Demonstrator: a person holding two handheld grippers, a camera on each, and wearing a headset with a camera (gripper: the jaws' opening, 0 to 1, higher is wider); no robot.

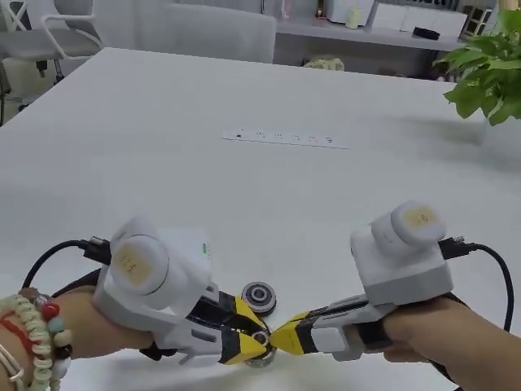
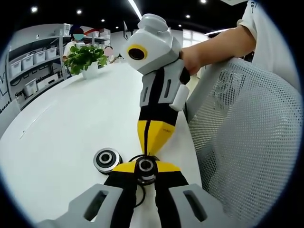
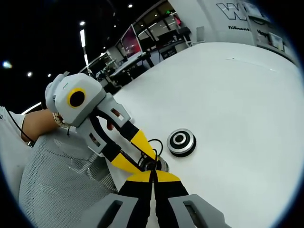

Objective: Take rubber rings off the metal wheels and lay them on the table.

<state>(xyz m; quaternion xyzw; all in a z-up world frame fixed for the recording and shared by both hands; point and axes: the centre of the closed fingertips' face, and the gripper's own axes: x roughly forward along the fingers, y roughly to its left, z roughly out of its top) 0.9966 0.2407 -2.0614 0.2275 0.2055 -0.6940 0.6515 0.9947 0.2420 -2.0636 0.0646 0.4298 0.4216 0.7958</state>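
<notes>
A small metal wheel (image 2: 146, 167) sits between the yellow tips of my left gripper (image 2: 146, 169), which is shut on it just above the white table (image 1: 244, 187). My right gripper (image 2: 152, 150) comes in from the opposite side, its jaws closed on the thin black rubber ring (image 2: 140, 194) that hangs loose around that wheel. In the head view the left gripper (image 1: 257, 340) and right gripper (image 1: 278, 336) meet tip to tip at the table's near edge. A second wheel (image 1: 259, 296) with its black ring lies flat just beyond them, also visible as the second wheel (image 3: 181, 141).
A white power strip (image 1: 285, 138) lies mid-table. A green plant (image 1: 488, 69) stands at the far right. Chairs (image 1: 220, 28) line the far edge. A grey mesh chair back (image 2: 242, 142) is close behind the grippers.
</notes>
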